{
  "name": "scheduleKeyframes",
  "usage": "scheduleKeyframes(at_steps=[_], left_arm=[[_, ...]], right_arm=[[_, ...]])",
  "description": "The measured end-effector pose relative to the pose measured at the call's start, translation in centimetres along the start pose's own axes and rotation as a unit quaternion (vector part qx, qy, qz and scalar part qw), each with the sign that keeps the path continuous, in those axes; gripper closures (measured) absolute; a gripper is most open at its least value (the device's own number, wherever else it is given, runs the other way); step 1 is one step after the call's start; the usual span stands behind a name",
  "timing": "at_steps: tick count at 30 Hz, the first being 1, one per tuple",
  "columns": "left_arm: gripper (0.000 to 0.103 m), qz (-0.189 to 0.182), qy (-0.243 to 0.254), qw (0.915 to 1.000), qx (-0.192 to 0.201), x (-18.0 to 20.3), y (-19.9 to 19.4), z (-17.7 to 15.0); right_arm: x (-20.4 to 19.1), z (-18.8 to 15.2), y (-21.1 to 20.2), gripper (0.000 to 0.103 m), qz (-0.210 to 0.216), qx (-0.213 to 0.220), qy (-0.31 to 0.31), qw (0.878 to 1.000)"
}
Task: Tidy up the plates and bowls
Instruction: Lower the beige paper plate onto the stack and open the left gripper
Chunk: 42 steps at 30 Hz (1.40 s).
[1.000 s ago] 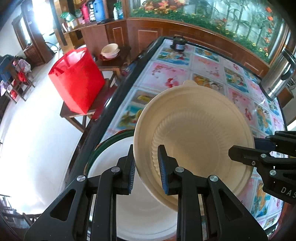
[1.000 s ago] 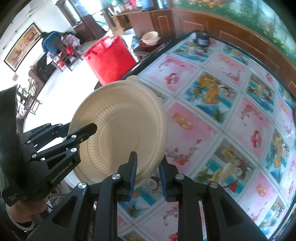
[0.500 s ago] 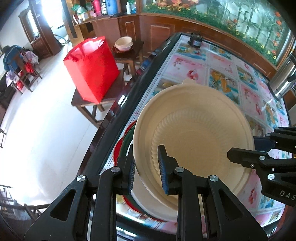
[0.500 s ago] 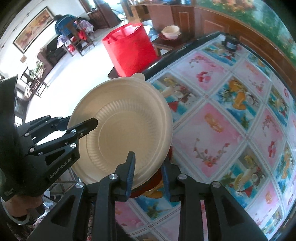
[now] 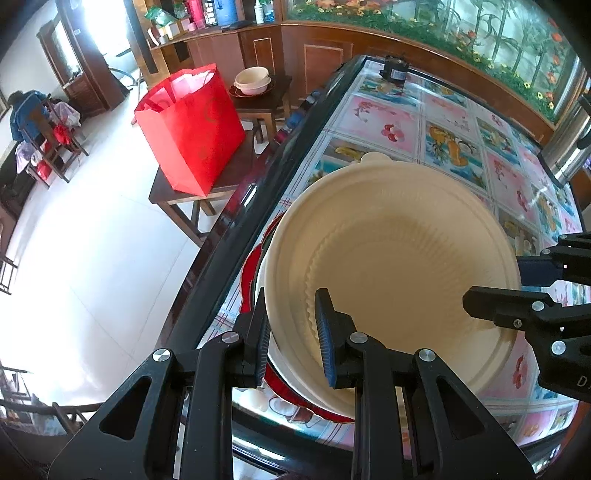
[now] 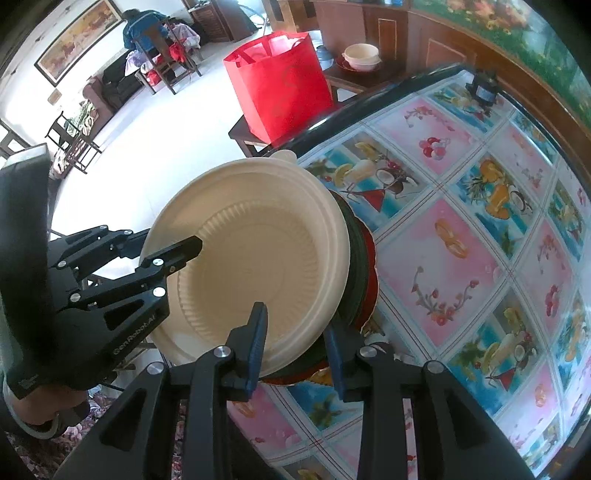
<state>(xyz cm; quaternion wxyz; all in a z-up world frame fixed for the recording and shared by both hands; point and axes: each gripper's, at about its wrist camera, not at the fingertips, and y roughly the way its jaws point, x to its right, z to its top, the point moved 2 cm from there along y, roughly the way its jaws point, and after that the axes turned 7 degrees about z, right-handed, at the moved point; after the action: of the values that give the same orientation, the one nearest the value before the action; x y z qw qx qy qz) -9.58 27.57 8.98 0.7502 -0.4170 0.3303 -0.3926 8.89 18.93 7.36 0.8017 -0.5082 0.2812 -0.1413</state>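
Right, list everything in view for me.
bowl: one, cream, held over the plate stack
plates: a stack, green and red showing, near table edge
table: one, fruit-print cloth, black rim
bag: one, red, on a wooden stool beside the table
small bowls: two, cream, side table behind the bag
black object: one, table's far end
flask: one, steel, far right
person: one, blue top, seated far off
left gripper: shut on the bowl's rim
right gripper: jaws just opening, rim between them

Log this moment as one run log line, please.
left gripper: shut on rim of cream ribbed plastic plate | right gripper: jaws just opening, rim between them | plate: over stacked plates on fruit-print table
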Motion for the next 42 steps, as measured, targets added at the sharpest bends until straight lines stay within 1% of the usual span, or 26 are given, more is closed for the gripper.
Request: scheduleKeyframes(at_steps=[3,8,12,13,14,16,24,26,32,36,37,39,42], left_arm=[[0.080,-0.002,0.007,1.0000,0.001,0.2,-0.1,-0.2],[0.080,0.004,0.012,0.9999,0.005,0.5,-0.2,-0.5],[0.073,0.000,0.010,0.9999,0.001,0.6,-0.2,-0.5],[0.064,0.000,0.009,1.0000,0.001,0.6,-0.2,-0.5],[0.052,0.002,0.009,1.0000,0.002,0.6,-0.3,-0.5],[0.043,0.002,0.009,0.9999,0.008,0.5,-0.6,-0.5],[0.043,0.006,0.010,0.9997,0.020,0.4,-1.4,-0.2],[0.043,0.003,0.008,0.9996,0.026,0.5,-1.8,0.0],[0.042,-0.009,0.002,0.9989,0.046,1.1,-2.9,0.8],[0.042,-0.015,-0.004,0.9979,0.063,1.4,-3.6,1.6],[0.041,-0.015,-0.006,0.9976,0.067,1.5,-3.8,1.7],[0.040,-0.017,-0.010,0.9973,0.071,1.6,-4.0,2.1],[0.040,-0.027,-0.014,0.9967,0.076,2.0,-4.3,2.9]], right_arm=[[0.2,-0.2,0.0,0.072,-0.004,-0.003,0.003,1.000],[0.0,-0.5,-0.2,0.071,0.003,-0.003,0.007,1.000],[-0.2,-0.7,-0.4,0.071,0.004,-0.001,0.007,1.000],[-0.2,-0.7,-0.5,0.071,0.005,0.001,0.007,1.000],[-0.3,-0.7,-0.6,0.071,0.004,0.002,0.007,1.000],[-0.3,-0.8,-0.8,0.070,0.002,0.005,0.007,1.000],[0.0,-1.0,-1.0,0.069,0.002,0.010,0.014,1.000],[0.0,-1.0,-1.1,0.068,-0.001,0.012,0.015,1.000],[0.1,-1.0,-1.8,0.057,-0.007,0.028,0.021,0.999],[0.4,-1.1,-2.4,0.046,-0.018,0.046,0.031,0.998],[0.4,-1.1,-2.6,0.044,-0.023,0.054,0.035,0.998],[0.7,-1.1,-3.0,0.037,-0.034,0.066,0.040,0.996],[1.1,-1.2,-3.5,0.033,-0.040,0.079,0.051,0.995]])
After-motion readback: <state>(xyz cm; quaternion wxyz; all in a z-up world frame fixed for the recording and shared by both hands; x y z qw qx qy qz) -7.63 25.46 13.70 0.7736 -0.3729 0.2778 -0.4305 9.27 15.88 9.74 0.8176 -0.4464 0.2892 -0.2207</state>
